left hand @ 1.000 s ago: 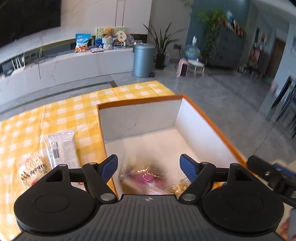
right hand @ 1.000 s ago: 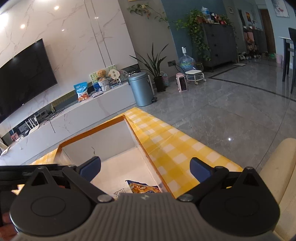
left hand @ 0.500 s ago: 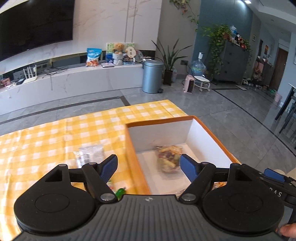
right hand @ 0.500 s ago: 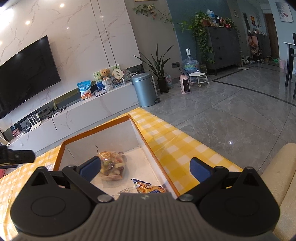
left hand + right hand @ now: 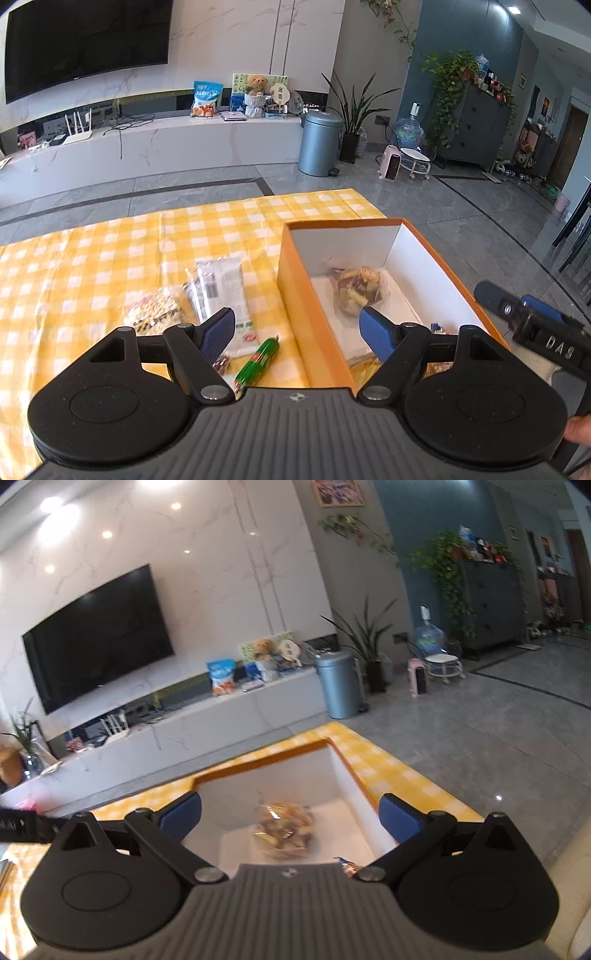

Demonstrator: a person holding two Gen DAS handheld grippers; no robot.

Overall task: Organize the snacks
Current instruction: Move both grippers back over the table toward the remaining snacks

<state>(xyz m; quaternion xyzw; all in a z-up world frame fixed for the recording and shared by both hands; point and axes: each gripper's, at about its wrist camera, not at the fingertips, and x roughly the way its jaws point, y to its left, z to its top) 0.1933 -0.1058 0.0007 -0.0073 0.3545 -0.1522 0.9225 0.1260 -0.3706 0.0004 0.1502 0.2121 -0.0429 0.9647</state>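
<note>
Lying in orange box (image 5: 295,295), clear crinkled snack bag (image 5: 356,291), mixed colours

Blurred snack packets (image 5: 159,314) beside box (image 5: 295,295)

The letters "DAS" stand in raised print on the black body of the right claw (image 5: 532,314), to the right of the left claw (image 5: 297,328). Print on the snack packets (image 5: 221,291) ahead of the left claw is too blurred to read.
</note>
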